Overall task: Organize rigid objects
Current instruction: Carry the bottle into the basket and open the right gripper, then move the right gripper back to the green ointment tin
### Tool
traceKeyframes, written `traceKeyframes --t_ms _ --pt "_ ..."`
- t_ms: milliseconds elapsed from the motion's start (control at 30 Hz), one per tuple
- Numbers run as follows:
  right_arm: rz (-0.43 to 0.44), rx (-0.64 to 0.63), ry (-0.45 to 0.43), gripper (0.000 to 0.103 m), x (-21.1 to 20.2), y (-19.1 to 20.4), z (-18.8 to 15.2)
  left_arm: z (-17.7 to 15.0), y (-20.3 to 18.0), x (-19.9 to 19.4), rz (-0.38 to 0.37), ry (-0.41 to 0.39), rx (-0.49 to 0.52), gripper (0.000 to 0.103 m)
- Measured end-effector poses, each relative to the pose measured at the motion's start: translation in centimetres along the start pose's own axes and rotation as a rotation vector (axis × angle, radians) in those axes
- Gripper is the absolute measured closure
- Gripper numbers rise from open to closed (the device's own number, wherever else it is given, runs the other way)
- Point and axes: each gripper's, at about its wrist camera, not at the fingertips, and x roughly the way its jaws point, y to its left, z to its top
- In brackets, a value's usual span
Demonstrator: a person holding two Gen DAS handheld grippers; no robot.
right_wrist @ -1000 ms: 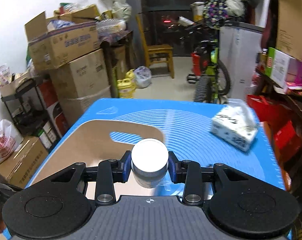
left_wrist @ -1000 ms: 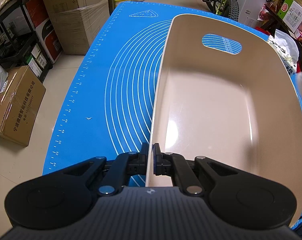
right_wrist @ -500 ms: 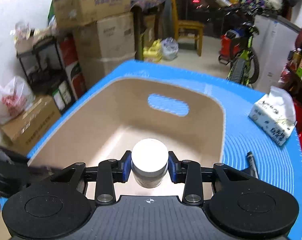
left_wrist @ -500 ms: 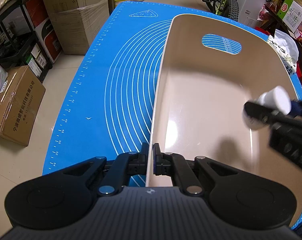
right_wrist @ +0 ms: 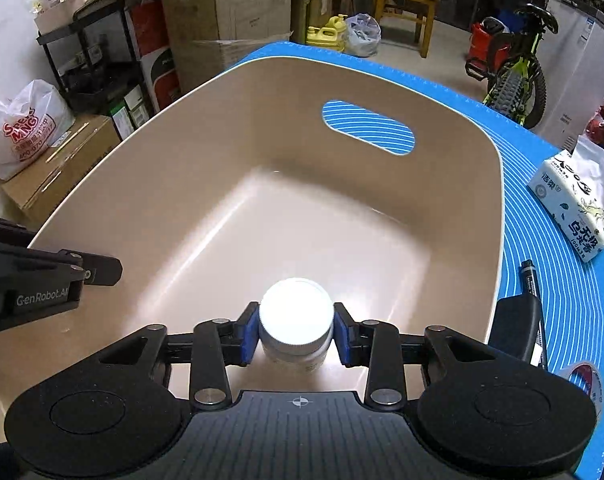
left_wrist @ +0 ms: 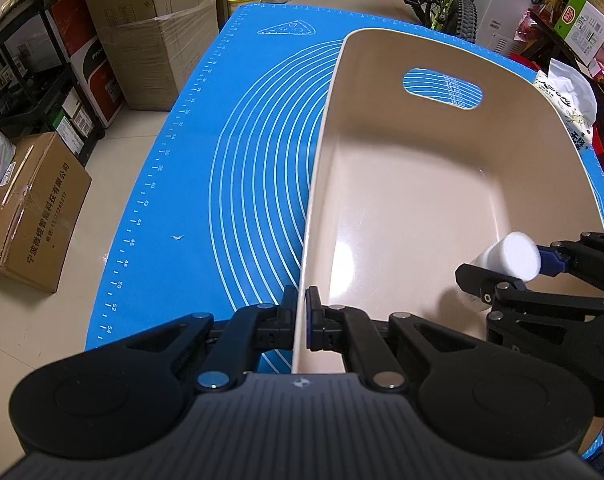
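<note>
**Jar being let go inside the beige bin**

The beige bin (right_wrist: pixel 478 152) sits on a blue mat (left_wrist: pixel 237 168), its floor bare. The left gripper (left_wrist: pixel 302 312) is clamped on its near wall. The right gripper (right_wrist: pixel 296 334) is opening around the white-lidded jar (right_wrist: pixel 295 312) low inside. Released tilted, the jar might topple and roll.

one beige tub (right_wrist: pixel 498 216), one white-capped jar (right_wrist: pixel 295 320), one tissue pack (right_wrist: pixel 578 204), one black marker (right_wrist: pixel 532 280), one tape roll (right_wrist: pixel 584 378), two grippers (right_wrist: pixel 295 334) (left_wrist: pixel 301 312).

Stacked cardboard boxes (left_wrist: pixel 149 32), a wooden chair (right_wrist: pixel 408 4), pale tiled floor (left_wrist: pixel 113 152).
</note>
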Motion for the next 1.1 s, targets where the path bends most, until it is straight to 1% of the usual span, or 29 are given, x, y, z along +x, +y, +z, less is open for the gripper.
traceKeyframes --t_ms 33,100,200,233,267,333,500,600,733,867,1100 --pt "0.008 0.002 -0.006 0.050 -0.1 -0.2 0.0 0.0 0.0 0.0 0.000 0.000 0.000 0.098" --pt "0.029 0.011 -0.033 0.050 -0.7 -0.5 -0.2 0.0 0.0 0.0 -0.002 0.000 -0.003 0.098" --pt "0.053 0.047 -0.083 0.044 -1.8 -1.1 -0.4 0.0 0.1 0.1 -0.004 0.000 -0.003 0.098" --pt "0.059 0.057 -0.099 0.042 -2.3 -1.3 -0.4 0.0 0.1 0.1 -0.003 0.000 -0.003 0.098" --pt "0.061 0.062 -0.112 0.036 -2.6 -1.4 -0.3 0.0 0.1 0.1 -0.003 0.001 -0.004 0.098" --pt "0.038 0.066 -0.147 0.029 -3.6 -1.7 -0.1 0.0 0.1 0.0 -0.005 0.000 -0.005 0.098" --pt "0.011 0.104 -0.214 0.027 -5.8 -3.8 0.1 0.0 0.1 0.0 -0.005 0.001 -0.005 0.098" --pt "-0.011 0.141 -0.251 0.021 -7.4 -5.7 -0.1 0.0 0.1 0.0 -0.005 0.001 -0.005 0.098" --pt "-0.046 0.191 -0.279 0.015 -8.9 -7.7 -1.4 0.0 0.1 0.0 -0.005 0.000 -0.004 0.098" --pt "-0.084 0.238 -0.284 0.012 -9.9 -9.8 -3.1 0.0 0.1 0.0 -0.005 0.000 -0.005 0.097" --pt "-0.177 0.304 -0.257 0.011 -10.5 -13.7 -7.1 0.0 0.1 0.0 -0.006 0.000 -0.006 0.097"
